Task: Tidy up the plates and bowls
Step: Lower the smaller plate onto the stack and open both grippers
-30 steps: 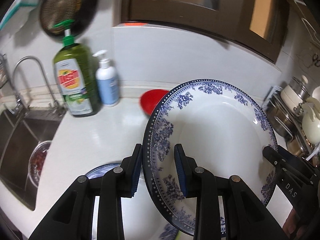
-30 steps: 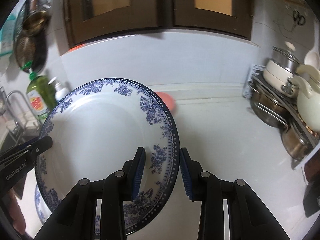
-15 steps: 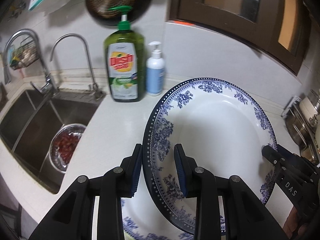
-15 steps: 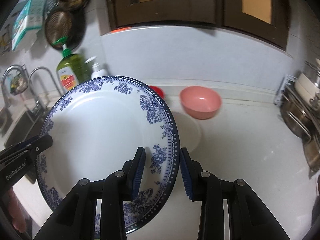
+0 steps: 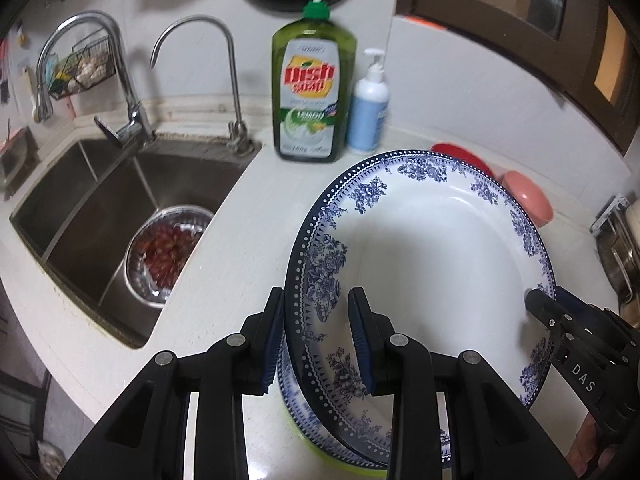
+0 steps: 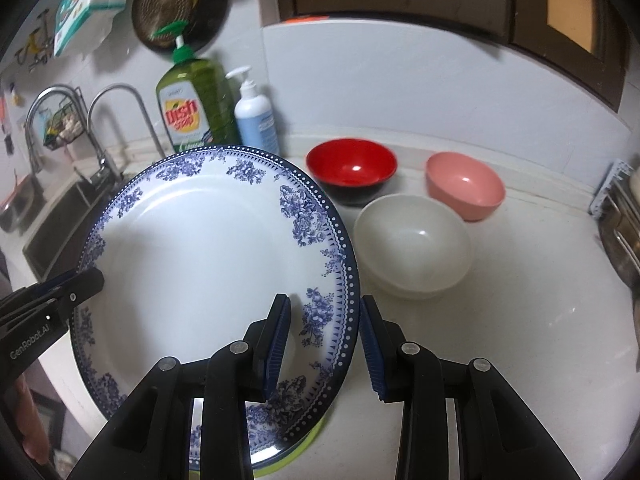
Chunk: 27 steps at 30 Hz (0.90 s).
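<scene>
Nearest, the left hand-held gripper [image 5: 316, 340] pinches one rim of the round white porcelain plate with blue floral border [image 5: 420, 264], and the right hand-held gripper [image 6: 324, 344] pinches the opposite rim, likely sharing its weight. It hangs tilted just above a similar blue-patterned plate [image 5: 296, 400] on a green-edged dish [image 6: 308, 444] on the white table [image 6: 520, 320], apparently for stacking. Beyond stand a white bowl [image 6: 412, 244], red bowl [image 6: 352, 168] and pink bowl [image 6: 464, 184], grouped apart from the plates.

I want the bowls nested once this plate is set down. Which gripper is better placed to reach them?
Probably the right gripper. It grips the blue-patterned plate on the edge nearest the white bowl, red bowl and pink bowl. The left gripper holds the sink-side edge.
</scene>
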{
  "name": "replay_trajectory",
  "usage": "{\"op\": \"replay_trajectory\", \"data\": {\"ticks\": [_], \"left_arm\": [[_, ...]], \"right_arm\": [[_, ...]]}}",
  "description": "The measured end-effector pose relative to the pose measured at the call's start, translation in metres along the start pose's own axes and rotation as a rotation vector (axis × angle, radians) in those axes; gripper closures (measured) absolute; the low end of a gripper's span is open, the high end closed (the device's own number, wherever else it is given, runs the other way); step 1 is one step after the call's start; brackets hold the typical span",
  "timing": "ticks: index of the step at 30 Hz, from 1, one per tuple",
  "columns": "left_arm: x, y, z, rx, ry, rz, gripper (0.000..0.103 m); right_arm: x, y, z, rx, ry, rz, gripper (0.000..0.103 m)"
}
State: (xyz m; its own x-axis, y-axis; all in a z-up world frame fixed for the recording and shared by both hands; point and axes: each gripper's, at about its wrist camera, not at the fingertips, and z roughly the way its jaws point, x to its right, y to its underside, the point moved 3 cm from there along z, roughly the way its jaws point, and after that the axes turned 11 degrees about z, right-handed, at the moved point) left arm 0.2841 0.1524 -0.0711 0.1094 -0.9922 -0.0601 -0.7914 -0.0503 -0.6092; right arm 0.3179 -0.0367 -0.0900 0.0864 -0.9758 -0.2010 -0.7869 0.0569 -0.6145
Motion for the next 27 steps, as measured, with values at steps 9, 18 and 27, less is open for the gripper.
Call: {"op": "replay_trajectory", "data": {"ticks": [9,18,27], "left_arm": [[-0.005,0.019,0.02,-0.077,-0.011,-0.011,0.071],[-0.006,0.034,0.043,-0.149,-0.006,-0.022,0.071],[-0.004,0.042,0.057,-0.196,0.002,-0.022,0.071]], "right_arm": [[-0.006,0.02,0.024,-0.088,-0.001,-0.022,0.067],[-0.004,0.036,0.048,-0.166,0.009,-0.03,0.067],[-0.003,0.045,0.06,-0.21,0.025,-0.031,0.067]]}}
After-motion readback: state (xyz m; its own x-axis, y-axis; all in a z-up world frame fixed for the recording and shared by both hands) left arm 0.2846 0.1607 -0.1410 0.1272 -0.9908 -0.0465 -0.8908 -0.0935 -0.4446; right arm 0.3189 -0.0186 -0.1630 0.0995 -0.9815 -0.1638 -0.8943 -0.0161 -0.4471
